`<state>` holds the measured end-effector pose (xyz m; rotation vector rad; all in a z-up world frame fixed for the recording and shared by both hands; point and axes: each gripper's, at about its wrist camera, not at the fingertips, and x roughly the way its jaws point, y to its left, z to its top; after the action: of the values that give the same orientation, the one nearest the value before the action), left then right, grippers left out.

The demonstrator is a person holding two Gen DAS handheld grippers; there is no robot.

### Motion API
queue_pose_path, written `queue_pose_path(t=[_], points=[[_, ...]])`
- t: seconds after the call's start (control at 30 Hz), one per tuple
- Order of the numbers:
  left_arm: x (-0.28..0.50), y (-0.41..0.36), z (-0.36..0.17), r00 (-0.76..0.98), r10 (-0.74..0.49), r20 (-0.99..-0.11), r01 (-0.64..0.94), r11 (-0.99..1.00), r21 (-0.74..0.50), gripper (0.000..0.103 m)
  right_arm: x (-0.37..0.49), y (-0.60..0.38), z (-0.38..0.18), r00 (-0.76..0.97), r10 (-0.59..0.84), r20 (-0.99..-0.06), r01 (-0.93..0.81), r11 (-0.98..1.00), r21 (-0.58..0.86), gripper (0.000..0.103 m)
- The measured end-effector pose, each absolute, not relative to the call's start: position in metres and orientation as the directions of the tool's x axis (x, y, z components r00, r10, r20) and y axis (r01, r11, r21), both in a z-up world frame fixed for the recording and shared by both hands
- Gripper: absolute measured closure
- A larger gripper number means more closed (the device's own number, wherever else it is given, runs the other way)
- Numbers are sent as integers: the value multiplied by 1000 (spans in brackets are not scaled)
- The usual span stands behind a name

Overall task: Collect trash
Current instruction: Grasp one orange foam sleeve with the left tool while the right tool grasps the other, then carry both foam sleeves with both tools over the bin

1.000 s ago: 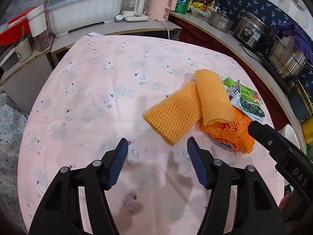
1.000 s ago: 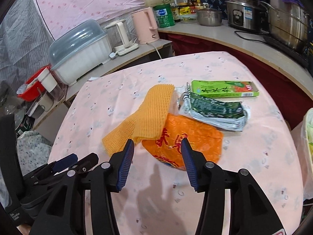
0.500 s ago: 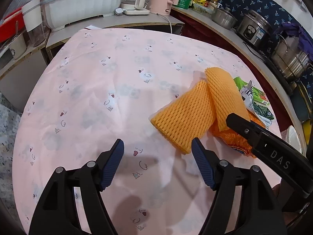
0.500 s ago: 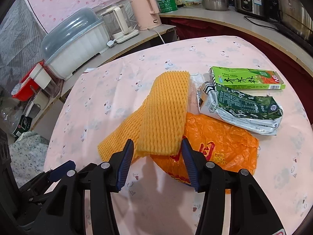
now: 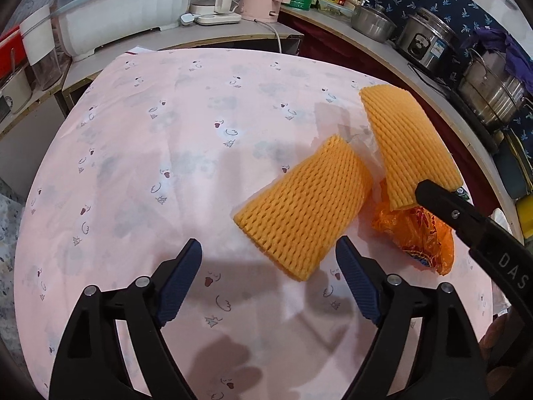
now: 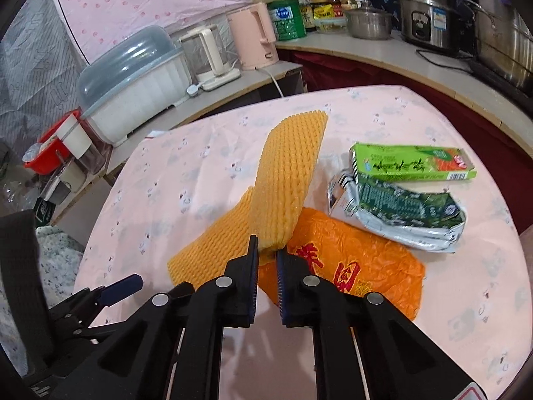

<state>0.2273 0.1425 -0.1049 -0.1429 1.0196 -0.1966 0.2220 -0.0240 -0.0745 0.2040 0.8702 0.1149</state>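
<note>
- The right tongs (image 6: pixel 267 256) were pressed together on the near end of an orange foam-net sleeve (image 6: pixel 288 173), pinching its edge between the blue ribbed pads (image 6: pixel 253 280).
- That pinched end was raised off the worktop, and the sleeve ran away from the tongs, its far end lying toward the far edge of the pink patterned cloth (image 6: pixel 206 166).
- Seen from the left wrist camera, the same sleeve (image 5: pixel 409 146) rose to the right, its lower end against the tip of the right tongs (image 5: pixel 420 189).
- The left tongs (image 5: pixel 268 256) were spread wide and held nothing, hovering above the pink cloth (image 5: pixel 160 140).
- A second orange foam-net sleeve (image 5: pixel 304 210) lay flat just ahead of the left tongs, its near corner reaching into the gap close to the right-hand pad (image 5: pixel 356 286); whether it touched that pad could not be told.
- From the right wrist camera, this second sleeve (image 6: pixel 213 243) lay to the left of the right tongs, partly under the lifted one.
- A crinkled orange plastic bag with red print (image 6: pixel 353 263) lay just ahead and right of the right tongs, under the lifted sleeve's near end.
- Beyond the bag, to the right, sat a crushed green-and-silver carton (image 6: pixel 399 210), and just behind it a flat green box with an orange end (image 6: pixel 413 163).
- A pink electric kettle (image 6: pixel 256 36) stood on the side counter well beyond the tongs.
</note>
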Motion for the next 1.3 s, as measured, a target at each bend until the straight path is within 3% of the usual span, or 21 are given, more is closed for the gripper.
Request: queue_pose_path(t=[0.4, 0.5, 0.67, 0.77, 0.97, 1.3], points=[[255, 110, -124, 480, -229, -847, 147, 973, -180, 21, 225, -49, -61, 679, 154, -718, 25, 972, 232, 93], [255, 107, -125, 486, -212, -848, 149, 976, -159, 30, 224, -52, -66, 675, 154, -722, 32, 971, 237, 93], [253, 102, -123, 480, -200, -854, 174, 976, -131, 70, 220, -55, -68, 672, 158, -723, 38, 968, 247, 93], [250, 98, -123, 476, -187, -859, 178, 977, -114, 81, 216, -55, -66, 676, 160, -719, 36, 968, 249, 93], [237, 95, -121, 466, -195, -863, 178, 976, -125, 86, 203, -60, -59, 685, 157, -711, 39, 967, 251, 93], [213, 105, -90, 509, -212, -834, 126, 977, -171, 87, 179, -76, -39, 719, 148, -679, 51, 963, 263, 93]])
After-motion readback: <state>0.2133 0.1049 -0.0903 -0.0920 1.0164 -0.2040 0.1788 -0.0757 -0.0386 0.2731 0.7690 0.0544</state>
